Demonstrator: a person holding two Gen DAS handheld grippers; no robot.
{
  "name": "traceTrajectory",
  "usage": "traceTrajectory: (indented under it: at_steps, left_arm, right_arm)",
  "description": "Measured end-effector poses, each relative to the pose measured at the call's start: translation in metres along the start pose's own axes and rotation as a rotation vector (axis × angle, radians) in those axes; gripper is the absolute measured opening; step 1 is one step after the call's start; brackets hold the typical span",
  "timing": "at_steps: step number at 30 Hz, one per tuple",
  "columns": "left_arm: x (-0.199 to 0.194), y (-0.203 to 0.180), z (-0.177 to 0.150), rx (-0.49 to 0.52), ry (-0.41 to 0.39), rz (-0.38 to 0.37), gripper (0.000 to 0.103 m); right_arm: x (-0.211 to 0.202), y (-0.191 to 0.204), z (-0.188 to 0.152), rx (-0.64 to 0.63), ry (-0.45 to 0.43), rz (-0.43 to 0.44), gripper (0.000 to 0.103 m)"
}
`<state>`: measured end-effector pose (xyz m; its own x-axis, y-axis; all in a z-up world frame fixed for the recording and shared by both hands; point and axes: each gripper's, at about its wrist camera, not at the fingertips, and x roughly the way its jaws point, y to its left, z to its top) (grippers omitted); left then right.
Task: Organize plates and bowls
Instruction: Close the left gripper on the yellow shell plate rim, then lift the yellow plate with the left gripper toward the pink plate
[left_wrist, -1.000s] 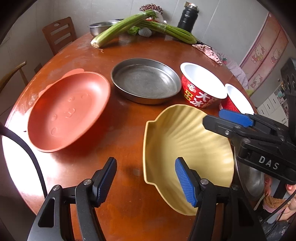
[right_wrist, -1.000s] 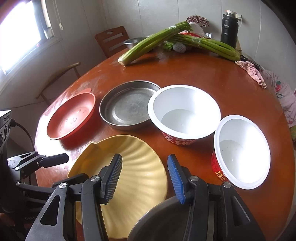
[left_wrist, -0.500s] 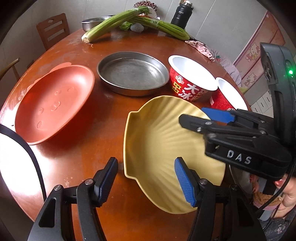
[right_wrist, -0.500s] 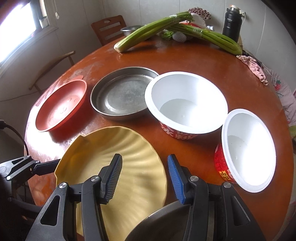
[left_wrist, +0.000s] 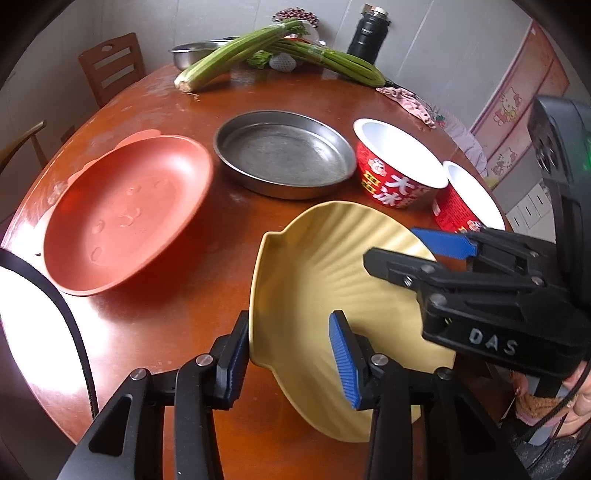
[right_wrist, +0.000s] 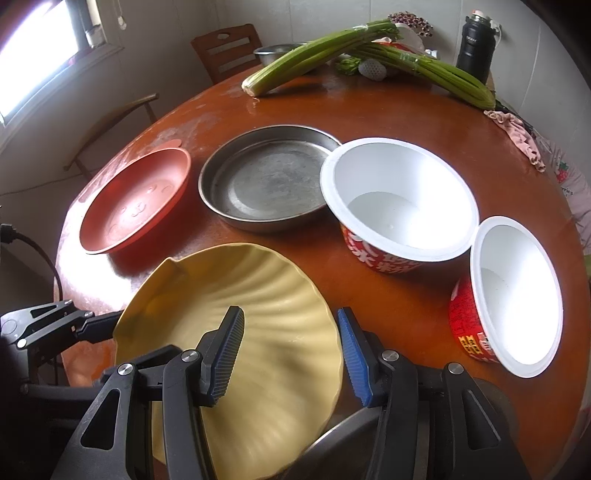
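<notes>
Left wrist view: my left hand-held gripper (left_wrist: 290, 354) straddles the yellow plate's (left_wrist: 325, 273) rim, fingers apart, not clamped. My right hand-held gripper (right_wrist: 291, 350), marked "DAS", hangs open above that plate on the desk (left_wrist: 159, 325). Nearest red bowl (left_wrist: 395, 166) reads "大冰".

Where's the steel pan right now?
Both views: steel pan sits mid-table, between the orange plate on its left and red bowl on its right.
</notes>
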<state>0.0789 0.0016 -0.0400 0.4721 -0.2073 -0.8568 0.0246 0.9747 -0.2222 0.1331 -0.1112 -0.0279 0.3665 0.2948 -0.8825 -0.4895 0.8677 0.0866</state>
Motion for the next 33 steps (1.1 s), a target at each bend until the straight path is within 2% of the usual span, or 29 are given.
traceTrajectory:
  at_steps: [13, 20, 28, 33]
  left_arm:
    - [-0.009, 0.036, 0.001, -0.088, -0.024, -0.002, 0.042]
    - [-0.022, 0.051, -0.017, -0.120, -0.022, 0.008, 0.042]
    - [-0.024, 0.046, -0.024, -0.129, -0.029, -0.056, 0.042]
    - [-0.024, 0.042, -0.025, -0.117, -0.037, -0.039, 0.042]
  right_arm:
    - [0.004, 0.029, -0.004, -0.051, 0.013, 0.047, 0.055]
    - [0.009, 0.033, -0.006, -0.050, 0.031, 0.049, 0.054]
    - [0.008, 0.039, -0.010, -0.065, 0.027, 0.053, 0.055]
    - [0.006, 0.043, -0.013, -0.072, 0.022, 0.040, 0.055]
